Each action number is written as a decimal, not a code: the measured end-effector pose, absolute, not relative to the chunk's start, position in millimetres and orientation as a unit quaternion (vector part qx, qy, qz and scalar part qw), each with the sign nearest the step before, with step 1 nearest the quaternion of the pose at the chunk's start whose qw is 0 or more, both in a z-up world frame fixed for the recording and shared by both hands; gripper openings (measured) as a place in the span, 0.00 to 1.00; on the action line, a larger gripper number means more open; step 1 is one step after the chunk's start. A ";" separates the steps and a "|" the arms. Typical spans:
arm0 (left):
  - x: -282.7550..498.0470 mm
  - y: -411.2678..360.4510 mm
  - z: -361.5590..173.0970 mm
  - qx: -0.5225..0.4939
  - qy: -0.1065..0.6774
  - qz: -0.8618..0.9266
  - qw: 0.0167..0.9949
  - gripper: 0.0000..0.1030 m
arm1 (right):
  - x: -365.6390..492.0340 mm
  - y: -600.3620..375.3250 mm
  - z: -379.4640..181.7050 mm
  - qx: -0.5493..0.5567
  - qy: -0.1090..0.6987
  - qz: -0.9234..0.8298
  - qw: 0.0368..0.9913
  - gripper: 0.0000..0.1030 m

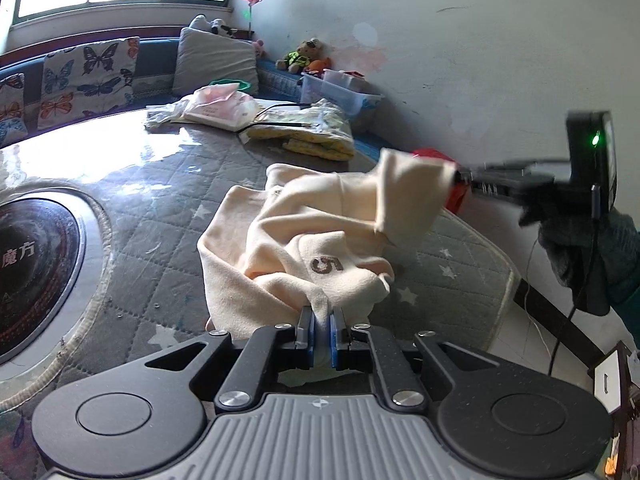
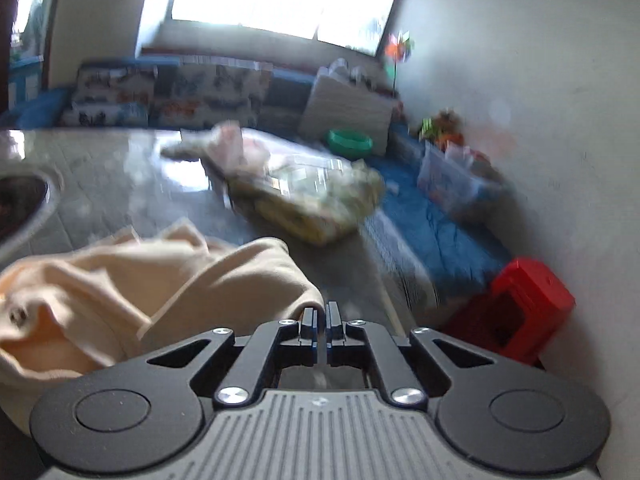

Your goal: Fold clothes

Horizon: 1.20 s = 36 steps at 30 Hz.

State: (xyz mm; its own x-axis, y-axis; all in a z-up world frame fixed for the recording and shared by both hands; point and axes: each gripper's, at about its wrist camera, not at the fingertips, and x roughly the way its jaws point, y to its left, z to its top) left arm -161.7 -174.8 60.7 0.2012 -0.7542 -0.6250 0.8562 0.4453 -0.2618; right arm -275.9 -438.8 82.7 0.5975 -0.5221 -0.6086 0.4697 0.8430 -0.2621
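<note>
Left grip: While the left gripper point(image 1: 320, 320) pinches a fold of the cream garment point(image 1: 288, 248) between its blue pads point(image 1: 306, 330), it should hold firm and steady as the anchor for the fold.
Right grip: the right gripper point(image 2: 323, 312) has its jaws pressed together; the left wrist view shows a flap of the same garment raised at its tip point(image 1: 456, 178), so it appears pinched there.
Doing it well: draw the raised flap taut but not tight, carry it across evenly and lay it flat, so the cloth does not bunch around the printed 5 point(image 1: 327, 266).
Garment: crumpled on the quilted grey mat point(image 1: 160, 216), between the two grippers, partly lifted at the right.
Hand pose: a gloved hand point(image 1: 576, 248) holds the right tool from the side, pointing in over the cloth; both tools tilt downward.
Surroundings: bagged clothes point(image 1: 308, 132) lie beyond, well apart; a red stool point(image 2: 520, 312) stands beside the wall.
</note>
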 end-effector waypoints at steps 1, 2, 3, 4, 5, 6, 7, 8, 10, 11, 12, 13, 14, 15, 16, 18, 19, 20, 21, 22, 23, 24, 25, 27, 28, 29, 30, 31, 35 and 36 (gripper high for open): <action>-162.4 -174.9 60.6 0.072 0.357 -0.523 0.771 0.08 | -279.8 -442.0 78.7 -0.035 0.366 -0.283 0.886 0.12; -162.9 -175.0 60.4 0.072 0.357 -0.525 0.770 0.08 | -282.2 -444.5 75.5 -0.035 0.382 -0.284 0.879 0.15; -162.7 -175.2 60.0 0.073 0.358 -0.524 0.769 0.08 | -284.7 -445.0 74.9 -0.034 0.385 -0.284 0.877 0.20; -162.0 -175.6 59.4 0.074 0.359 -0.522 0.770 0.08 | -287.2 -445.6 74.4 -0.032 0.388 -0.285 0.876 0.21; -161.0 -175.7 58.6 0.074 0.362 -0.520 0.771 0.08 | -289.7 -446.2 73.8 -0.031 0.391 -0.286 0.874 0.21; -159.8 -175.5 58.3 0.073 0.364 -0.517 0.771 0.08 | -292.0 -446.7 73.8 -0.030 0.393 -0.287 0.873 0.23; -158.3 -175.1 58.3 0.072 0.366 -0.516 0.772 0.08 | -292.9 -446.8 77.7 -0.031 0.387 -0.290 0.875 0.25; -157.1 -174.6 58.9 0.070 0.366 -0.514 0.773 0.09 | -293.6 -446.8 81.6 -0.031 0.382 -0.293 0.876 0.30; -155.0 -173.4 60.8 0.067 0.366 -0.510 0.775 0.10 | -293.6 -444.1 90.0 -0.034 0.376 -0.291 0.879 0.33; -154.0 -172.6 61.3 0.065 0.366 -0.508 0.777 0.10 | -293.3 -442.8 93.9 -0.035 0.373 -0.289 0.881 0.33; -153.1 -171.9 61.9 0.064 0.366 -0.507 0.778 0.11 | -290.7 -442.5 95.5 -0.033 0.369 -0.285 0.884 0.34; -152.1 -171.2 62.5 0.062 0.366 -0.505 0.779 0.13 | -288.1 -442.1 97.2 -0.031 0.364 -0.280 0.888 0.34; -150.6 -170.0 63.3 0.060 0.365 -0.503 0.781 0.14 | -285.5 -441.8 98.8 -0.029 0.360 -0.276 0.891 0.34; -148.5 -168.4 64.3 0.057 0.365 -0.502 0.782 0.16 | -282.9 -441.4 100.5 -0.027 0.356 -0.271 0.894 0.34; -146.6 -166.9 66.2 0.054 0.363 -0.500 0.784 0.18 | -280.3 -441.1 101.9 -0.025 0.351 -0.266 0.897 0.34; -142.5 -164.0 71.8 0.046 0.359 -0.494 0.790 0.19 | -267.5 -440.6 102.5 -0.011 0.342 -0.247 0.907 0.35; -139.5 -162.4 75.0 0.041 0.357 -0.490 0.794 0.20 | -262.3 -440.1 101.7 -0.006 0.339 -0.241 0.909 0.35; -136.2 -160.6 78.3 0.037 0.355 -0.486 0.798 0.22 | -252.5 -439.3 99.3 0.002 0.339 -0.229 0.913 0.35; -132.4 -158.9 81.8 0.032 0.351 -0.481 0.803 0.26 | -242.8 -438.5 96.9 0.010 0.338 -0.216 0.916 0.35; -128.1 -157.8 85.2 0.027 0.348 -0.474 0.809 0.30 | -233.2 -437.6 94.4 0.017 0.337 -0.204 0.919 0.35; -123.7 -157.5 87.9 0.023 0.344 -0.464 0.816 0.33 | -224.4 -435.7 91.2 0.022 0.339 -0.194 0.920 0.35; -118.3 -158.1 89.7 0.019 0.343 -0.452 0.823 0.38 | -215.5 -433.7 88.1 0.027 0.340 -0.184 0.922 0.35; -111.6 -159.5 89.9 0.015 0.344 -0.439 0.830 0.40 | -206.9 -431.6 84.8 0.032 0.342 -0.173 0.923 0.35; -96.5 -163.4 87.1 0.008 0.351 -0.412 0.841 0.41 | -195.6 -426.4 78.8 0.032 0.347 -0.159 0.924 0.37; -88.8 -165.9 84.4 0.006 0.357 -0.399 0.845 0.42 | -186.4 -421.2 73.1 0.028 0.355 -0.145 0.923 0.38; -81.0 -168.9 80.3 0.006 0.363 -0.386 0.848 0.42 | -181.8 -417.4 69.4 0.025 0.360 -0.137 0.923 0.39; -74.2 -172.3 75.6 0.008 0.369 -0.373 0.852 0.43 | -177.5 -413.8 65.8 0.021 0.365 -0.129 0.922 0.39; -68.5 -175.4 70.8 0.010 0.376 -0.362 0.853 0.44 | -175.2 -411.5 62.5 0.019 0.372 -0.124 0.920 0.40; -53.2 -185.5 50.0 0.020 0.405 -0.345 0.846 0.44 | -178.0 -406.4 52.4 0.007 0.392 -0.120 0.912 0.40; -52.7 -188.0 45.5 0.023 0.411 -0.348 0.843 0.44 | -181.3 -406.2 51.1 0.006 0.396 -0.122 0.910 0.40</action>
State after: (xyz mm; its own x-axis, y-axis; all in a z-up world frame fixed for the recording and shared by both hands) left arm -52.7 -188.0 45.5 0.4211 -0.5669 -0.7080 0.6048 0.7573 -0.2466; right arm -181.3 -406.2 51.1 0.6569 -0.2171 -0.7221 0.2272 0.9701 -0.0850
